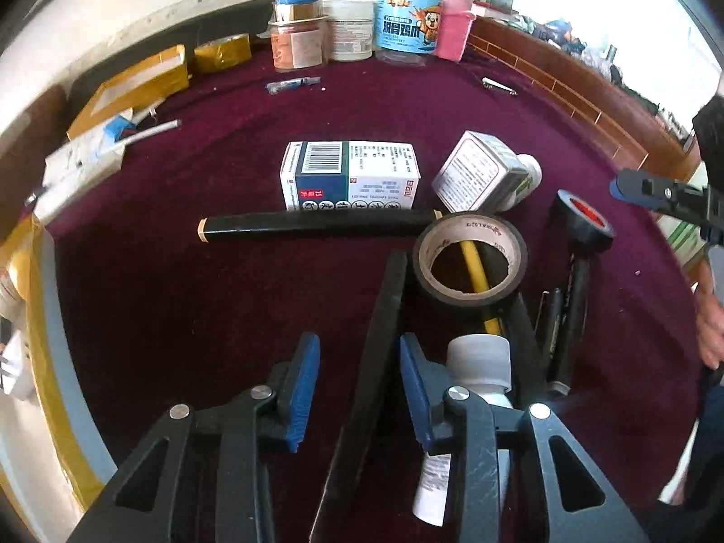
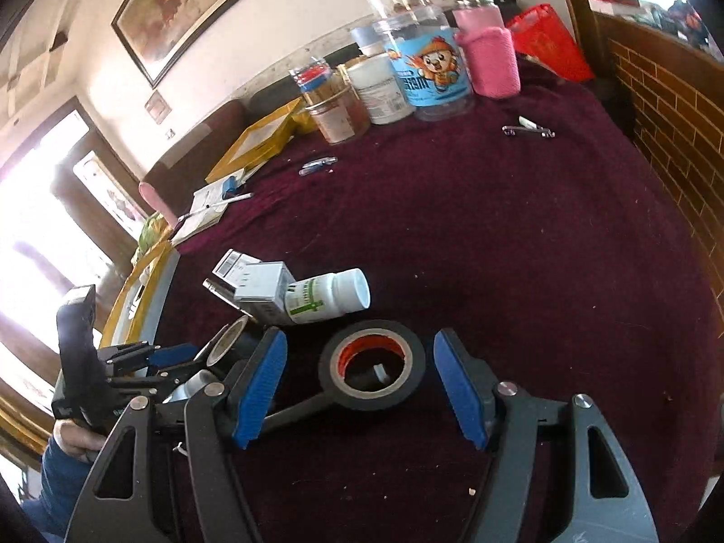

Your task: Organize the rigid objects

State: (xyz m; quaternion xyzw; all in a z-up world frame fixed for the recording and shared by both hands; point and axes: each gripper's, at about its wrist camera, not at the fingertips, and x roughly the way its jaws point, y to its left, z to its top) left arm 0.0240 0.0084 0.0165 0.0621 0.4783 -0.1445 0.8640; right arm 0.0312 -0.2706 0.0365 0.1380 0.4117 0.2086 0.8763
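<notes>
My left gripper (image 1: 359,389) is open, its blue pads either side of a long black bar (image 1: 380,330) that lies on the maroon cloth. A black tape roll with a white core (image 1: 470,262) sits just ahead over a yellow pencil (image 1: 477,271), with a white bottle (image 1: 479,364) beside the right finger. A black tube (image 1: 316,226), a blue-white medicine box (image 1: 350,176) and a grey box (image 1: 475,172) lie beyond. My right gripper (image 2: 359,387) is open around a black tape roll with a red core (image 2: 371,364). A white green-labelled bottle (image 2: 328,296) lies ahead of it.
Jars and a pink-wrapped bottle (image 1: 362,22) stand at the table's far edge, with yellow tape (image 1: 221,52) and a yellow box (image 1: 135,86) at far left. Black markers (image 1: 565,316) lie right of the left gripper. A metal clip (image 2: 529,131) lies far right. A wooden rail (image 1: 565,81) borders the table.
</notes>
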